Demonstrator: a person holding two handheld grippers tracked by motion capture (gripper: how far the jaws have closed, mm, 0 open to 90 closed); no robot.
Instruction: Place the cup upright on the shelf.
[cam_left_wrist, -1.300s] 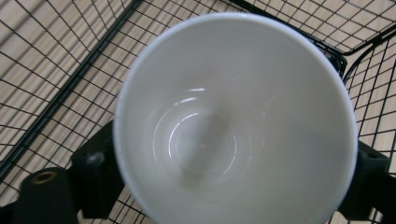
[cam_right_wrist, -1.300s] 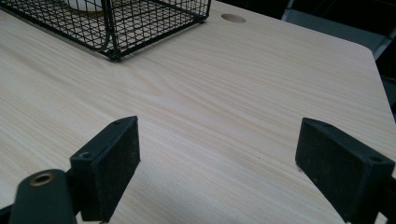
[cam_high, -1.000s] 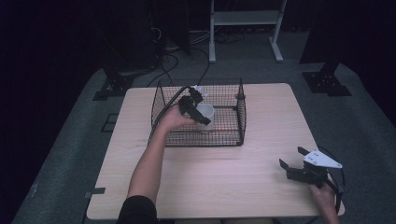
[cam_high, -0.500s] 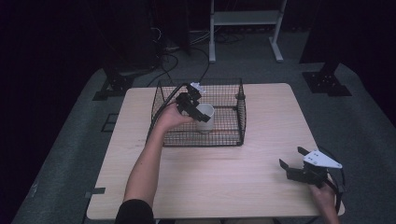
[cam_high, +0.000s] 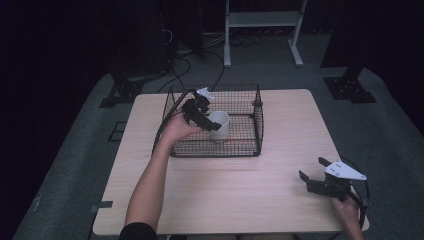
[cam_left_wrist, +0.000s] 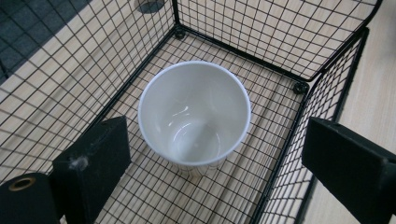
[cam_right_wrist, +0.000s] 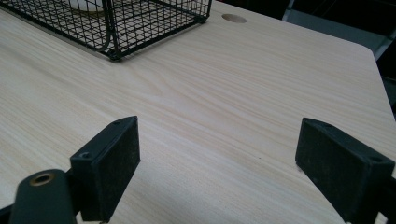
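Observation:
A white cup (cam_high: 219, 125) stands upright on the floor of a black wire basket (cam_high: 252, 145) in the middle of the table. In the left gripper view the cup (cam_left_wrist: 196, 116) is empty, and the basket's wire walls (cam_left_wrist: 289, 37) rise around it. My left gripper (cam_high: 209, 120) hangs over the basket just left of the cup, open, its jaws (cam_left_wrist: 219, 172) wide apart above the cup and not touching it. My right gripper (cam_high: 312, 176) rests low near the table's front right edge, open with nothing between its jaws (cam_right_wrist: 217, 168).
The wooden table (cam_high: 280, 200) has bare room in front of and to the right of the basket. A round cable hole (cam_right_wrist: 234, 18) lies past the basket corner (cam_right_wrist: 112, 51). Stands and cables sit on the dark floor beyond.
My left gripper has drawn back and up from the cup, which now stands free in the basket. The right gripper has not moved.

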